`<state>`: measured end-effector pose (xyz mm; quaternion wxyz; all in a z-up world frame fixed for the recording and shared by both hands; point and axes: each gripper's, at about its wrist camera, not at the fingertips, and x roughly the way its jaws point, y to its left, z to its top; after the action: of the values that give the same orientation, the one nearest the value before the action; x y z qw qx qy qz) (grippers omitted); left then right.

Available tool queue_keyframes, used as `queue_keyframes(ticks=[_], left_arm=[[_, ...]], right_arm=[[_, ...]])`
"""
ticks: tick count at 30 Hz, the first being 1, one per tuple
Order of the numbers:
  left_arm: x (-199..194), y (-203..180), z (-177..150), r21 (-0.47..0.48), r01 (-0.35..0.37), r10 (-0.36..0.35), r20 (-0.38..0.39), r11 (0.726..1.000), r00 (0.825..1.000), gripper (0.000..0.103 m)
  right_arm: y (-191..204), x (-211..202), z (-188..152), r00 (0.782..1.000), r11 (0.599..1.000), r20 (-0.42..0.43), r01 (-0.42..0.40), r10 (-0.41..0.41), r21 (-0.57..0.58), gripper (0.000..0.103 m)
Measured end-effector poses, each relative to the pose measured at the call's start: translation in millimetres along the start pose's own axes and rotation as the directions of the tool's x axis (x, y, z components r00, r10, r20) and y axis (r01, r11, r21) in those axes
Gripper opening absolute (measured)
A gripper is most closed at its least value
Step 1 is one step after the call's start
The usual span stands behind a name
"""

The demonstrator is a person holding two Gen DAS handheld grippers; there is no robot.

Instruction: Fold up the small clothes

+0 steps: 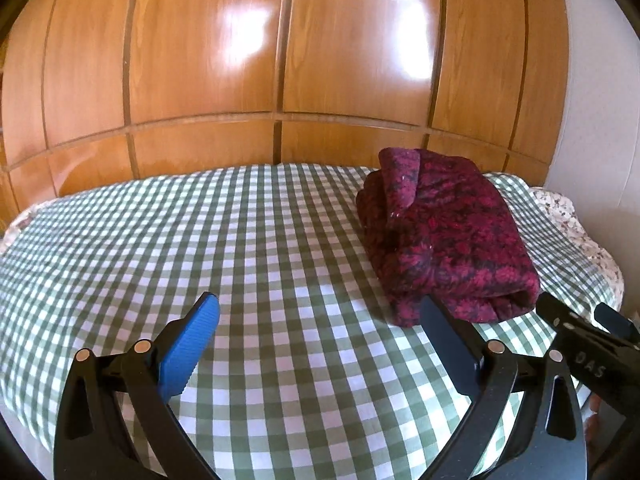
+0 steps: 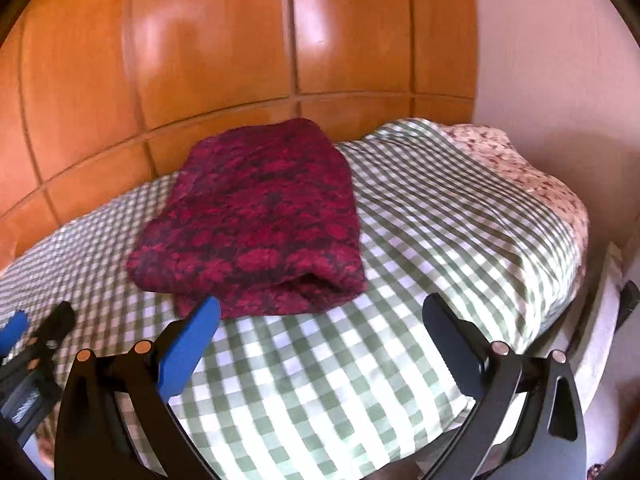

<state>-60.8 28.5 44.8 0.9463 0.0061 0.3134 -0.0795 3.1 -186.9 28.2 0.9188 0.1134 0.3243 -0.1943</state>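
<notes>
Both grippers hover wide open and empty over the green-and-white checked bedspread (image 1: 248, 240), left gripper (image 1: 320, 312) and right gripper (image 2: 322, 312). The folded crimson patterned knit garment (image 2: 260, 220) lies near the glossy wooden wardrobe (image 1: 280, 60). Only the left view shows its upturned flap; the right shows the floral fabric (image 2: 520, 172) more fully.

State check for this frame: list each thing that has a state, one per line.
Red patterned garment: folded into a thick bundle, lying on the bed, not held.
Checked sheet: spread over the bed, mostly smooth.
Left gripper: open, holding nothing, short of the garment.
Right gripper: open, holding nothing.
Wooden wardrobe doors: shut.
</notes>
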Motion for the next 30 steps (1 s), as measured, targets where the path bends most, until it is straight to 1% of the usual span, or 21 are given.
queue_keyframes(ticks=[2,6,11,17,25,30], left_arm=[[-1,-5,-1,0.012,-0.011,0.011,0.008,1.0,1.0,0.099],[0,-8,-3,0.016,-0.005,0.005,0.0,1.0,1.0,0.099],[0,-10,-3,0.008,-0.022,0.022,0.011,1.0,1.0,0.099],[4,-10,-6,-0.009,-0.027,0.027,-0.003,1.0,1.0,0.099],[6,-11,-7,-0.009,-0.031,0.031,-0.011,0.999,0.999,0.099],[5,-14,-9,0.004,-0.034,0.034,-0.009,0.999,0.999,0.099]], right_arm=[[0,2,-2,1.0,1.0,-0.005,-0.002,0.002,-0.008,0.101],[2,6,-6,1.0,0.999,-0.003,0.025,-0.025,-0.025,0.101],[0,10,-9,0.999,0.999,-0.01,0.04,-0.04,-0.014,0.101],[2,8,-10,0.999,0.999,0.018,0.041,-0.041,-0.019,0.101],[4,10,-12,1.0,0.999,0.003,0.028,-0.028,-0.022,0.101],[1,9,-11,1.0,1.0,0.008,0.026,-0.026,-0.007,0.101]])
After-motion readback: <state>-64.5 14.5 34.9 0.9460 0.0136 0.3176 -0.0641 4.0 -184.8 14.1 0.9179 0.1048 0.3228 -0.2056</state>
